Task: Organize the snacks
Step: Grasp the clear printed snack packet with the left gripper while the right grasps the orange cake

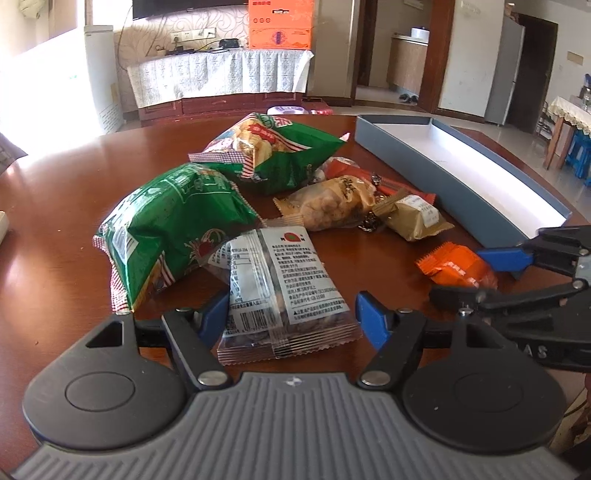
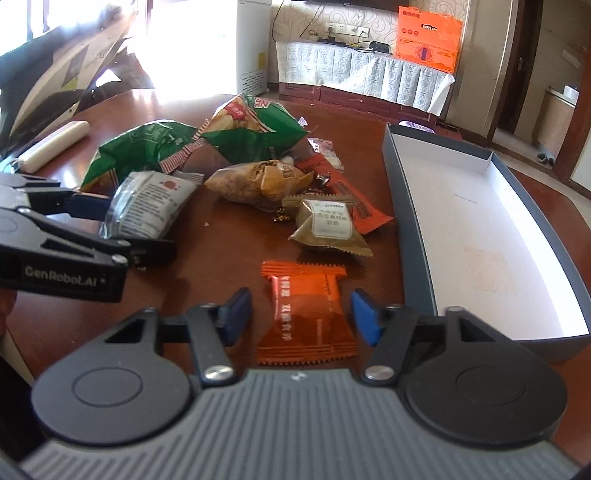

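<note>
Both grippers stood at the pick-up step, jaws apart: the left gripper [image 1: 291, 317] straddled the clear nut packet [image 1: 284, 291], the right gripper [image 2: 301, 314] the orange snack packet [image 2: 306, 314], both on the worktop [image 1: 55, 258]. Next, I judged, each needed closing, then carrying to the empty blue box [image 2: 480, 236].

Beyond your work area, you have a polished reddish-brown wooden counter [image 1: 62, 258] carrying everything. On its far left edge lies a cream-coloured, cylinder-shaped roll [image 2: 55, 144], resting flat, well apart from the rest. Against the back wall you see a low dark wooden cabinet draped in a white lace cloth [image 1: 221, 74], with an orange printed cardboard box [image 1: 280, 24] standing on top, toward its right end. A tall white floor-standing air conditioner [image 1: 99, 74] sits just left of that cabinet, beside the bright window. Through the open doorway to your right stands a grey refrigerator [image 1: 504, 70]. Blue plastic stools [image 1: 581, 151] sit at the far right edge.
</note>
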{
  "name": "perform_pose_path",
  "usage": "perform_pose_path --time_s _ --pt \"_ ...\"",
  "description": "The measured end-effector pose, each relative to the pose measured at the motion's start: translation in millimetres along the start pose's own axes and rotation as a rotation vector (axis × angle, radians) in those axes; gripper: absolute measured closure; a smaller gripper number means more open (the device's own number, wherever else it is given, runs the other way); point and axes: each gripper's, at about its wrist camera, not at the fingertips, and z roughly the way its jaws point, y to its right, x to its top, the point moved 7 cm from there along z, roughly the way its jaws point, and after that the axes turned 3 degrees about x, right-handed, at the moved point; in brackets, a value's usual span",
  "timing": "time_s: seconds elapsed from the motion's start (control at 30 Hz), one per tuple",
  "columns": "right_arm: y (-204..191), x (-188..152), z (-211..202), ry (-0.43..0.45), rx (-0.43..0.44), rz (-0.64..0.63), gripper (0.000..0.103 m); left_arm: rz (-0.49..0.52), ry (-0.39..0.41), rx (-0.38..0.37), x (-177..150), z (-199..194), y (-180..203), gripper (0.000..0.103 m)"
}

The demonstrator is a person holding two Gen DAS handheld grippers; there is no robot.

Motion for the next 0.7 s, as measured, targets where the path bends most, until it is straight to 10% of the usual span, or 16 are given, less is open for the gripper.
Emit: perform_pose_path --time_s 0.7 --pt "-7.0 7.6 -31.2 0.086 0.051 0.026 0.062 0.059 0.047 0.029 6.0 -9.6 10.8 0.031"
